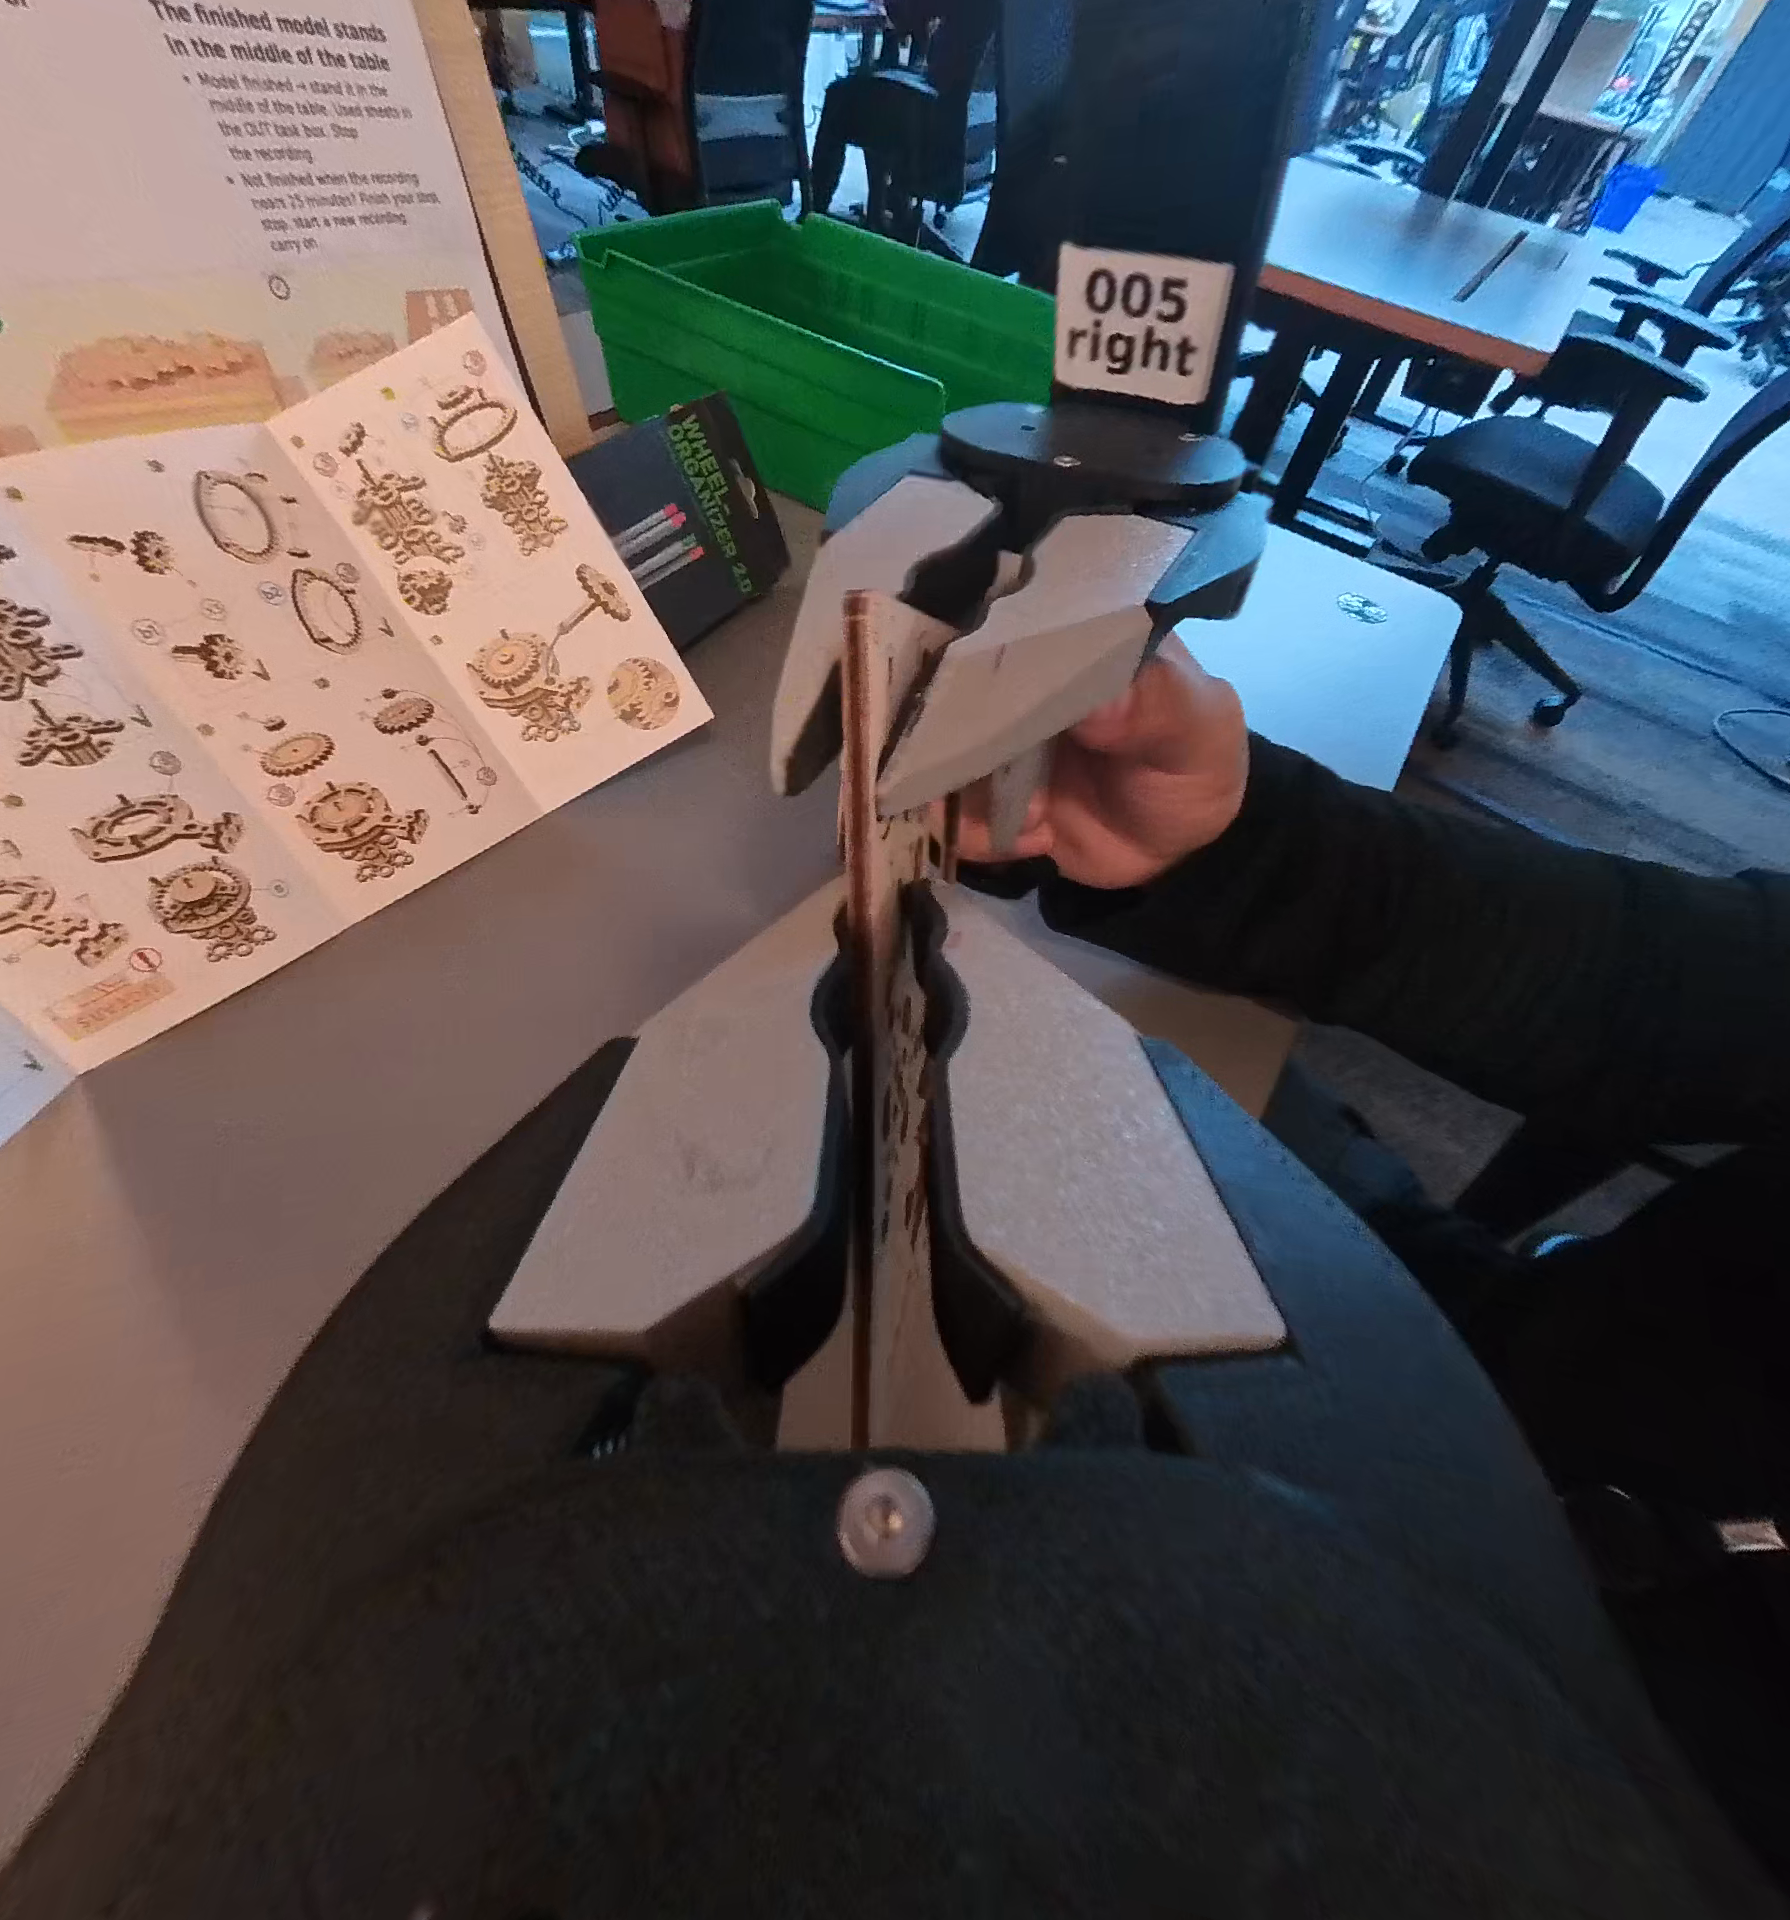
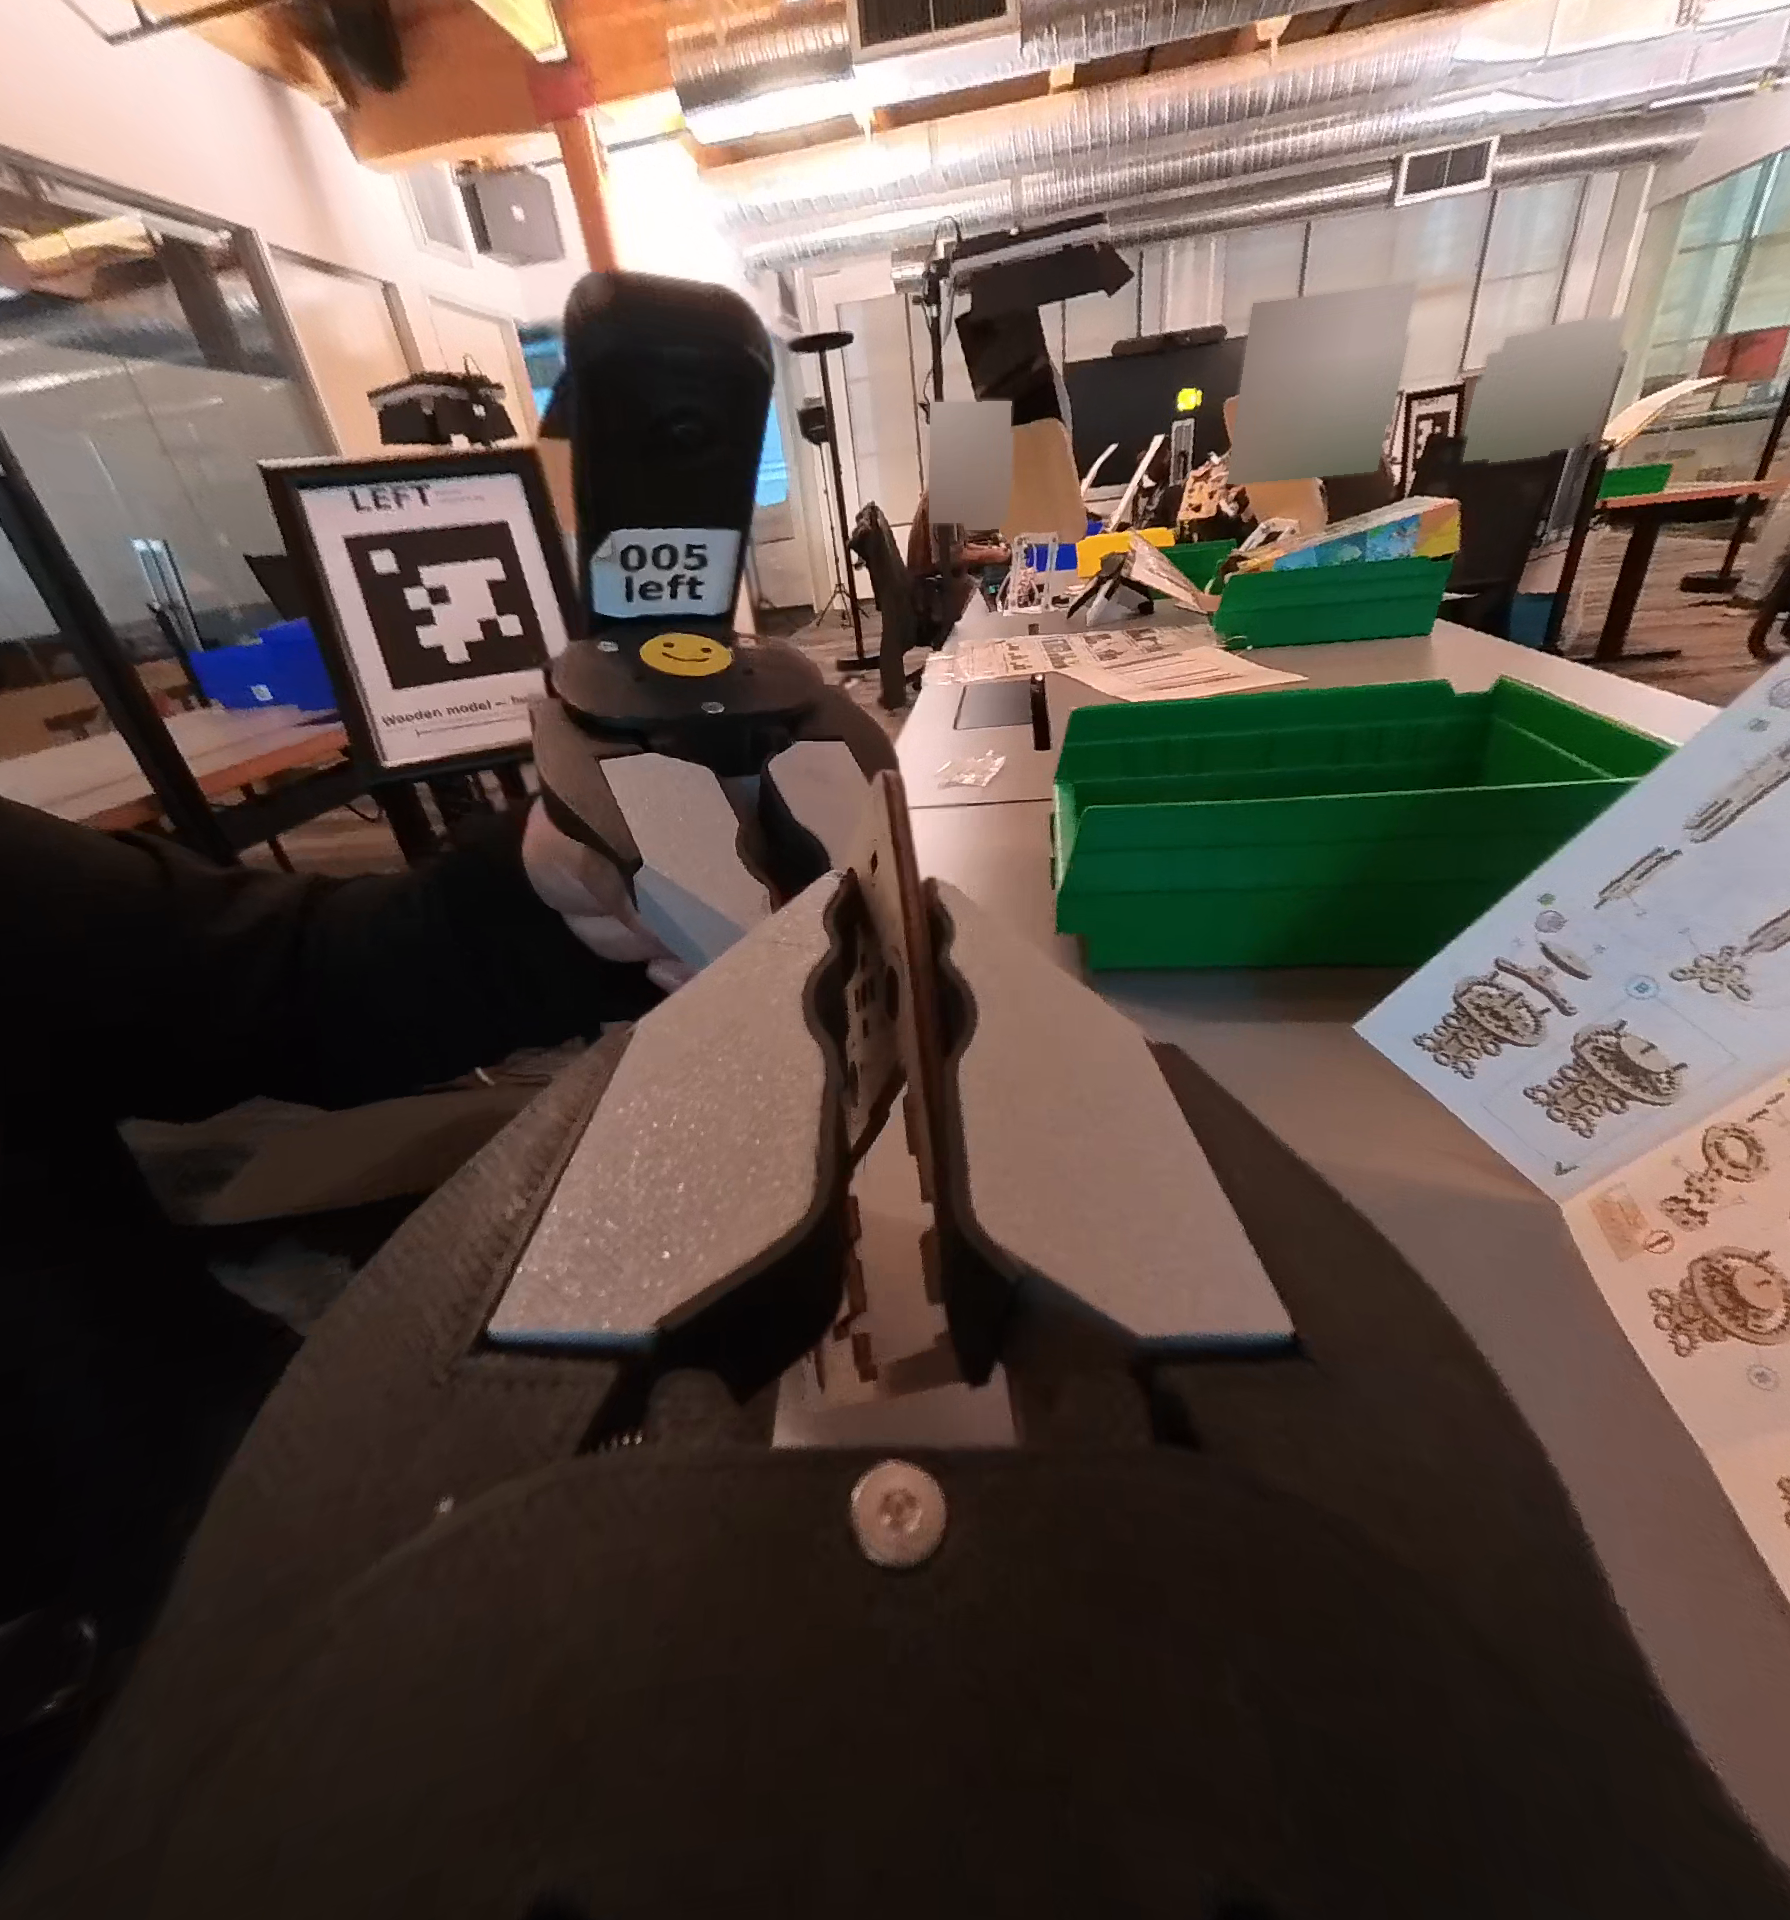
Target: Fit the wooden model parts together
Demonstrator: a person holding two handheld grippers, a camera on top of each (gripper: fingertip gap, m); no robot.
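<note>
- Spreading across the grey counter [image 1: 579,987] lie the instruction sheet [image 1: 278,665] and a green bin [image 2: 1317,821];
- left gripper [image 1: 886,971] and right gripper [image 2: 886,935], fingers narrow, both clamp one wooden sheet [image 1: 870,748] held edge-on above the counter;
- judged step: freeing a part; next calls for a steady hold while one gripper regrips.

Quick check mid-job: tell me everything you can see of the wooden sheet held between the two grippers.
The wooden sheet is a thin, flat, pale plywood-like panel with dark laser-burnt edges and cut-out part outlines on its face. It stands on edge above the grey table, seen nearly edge-on. The left hand-held gripper is shut on its near end and the right hand-held gripper on the other. Notched tabs line its lower edge in the right wrist view.
</note>
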